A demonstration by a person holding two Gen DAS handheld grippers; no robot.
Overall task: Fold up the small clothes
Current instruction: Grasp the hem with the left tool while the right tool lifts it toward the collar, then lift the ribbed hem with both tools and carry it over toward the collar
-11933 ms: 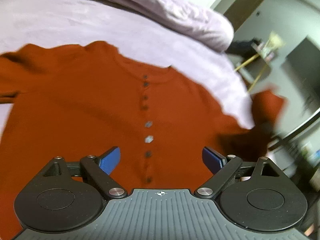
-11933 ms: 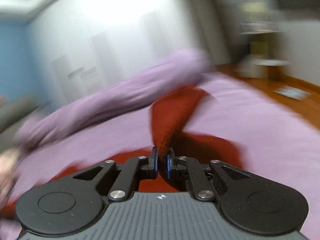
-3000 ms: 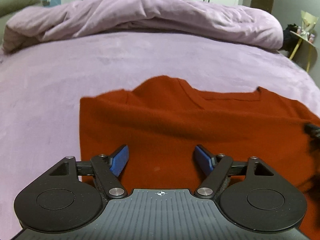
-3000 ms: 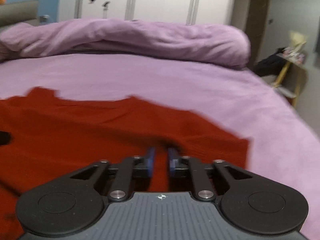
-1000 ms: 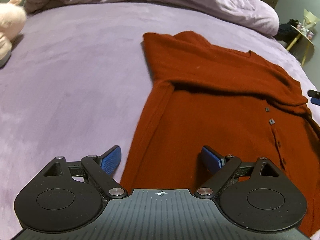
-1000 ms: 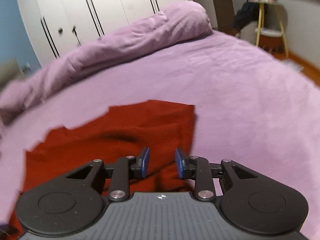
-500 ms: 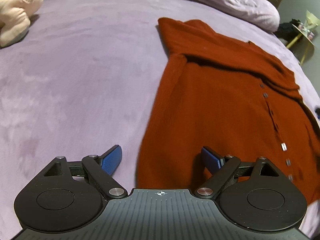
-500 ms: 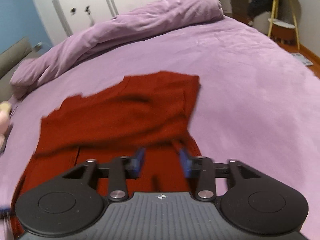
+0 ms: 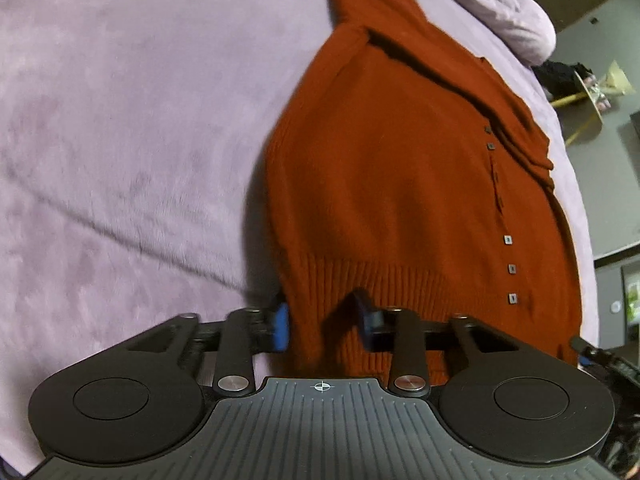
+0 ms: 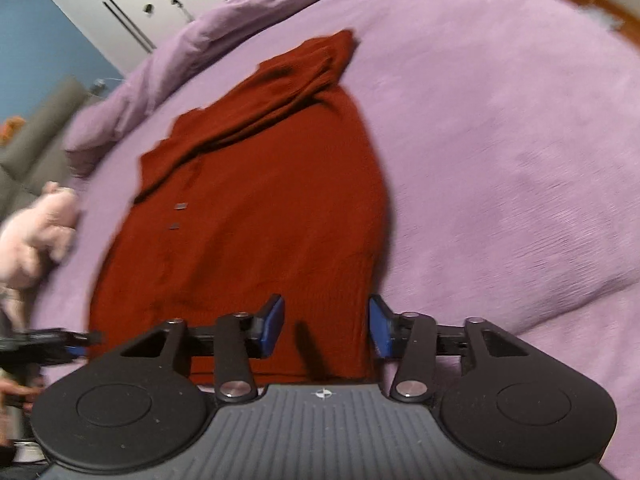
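Note:
A rust-red buttoned sweater (image 9: 400,168) lies flat on the purple bed, sleeves folded across its top, ribbed hem nearest me. My left gripper (image 9: 324,320) is open with the hem's left corner between its blue pads, partly closed in. My right gripper (image 10: 326,324) is open around the hem's right corner of the sweater (image 10: 260,200). The right gripper's tip shows at the lower right of the left wrist view (image 9: 592,354); the left gripper's tip shows at the left of the right wrist view (image 10: 76,344).
The purple bedsheet (image 9: 120,120) spreads all round. A bunched purple duvet (image 10: 240,12) lies at the head of the bed. A pink plush toy (image 10: 36,232) sits left of the sweater. A yellow side table (image 9: 588,96) stands beyond the bed.
Both grippers have dropped down to the sweater's hem, one at each corner. The left gripper's jaws have narrowed around the left corner; the right has opened wider.

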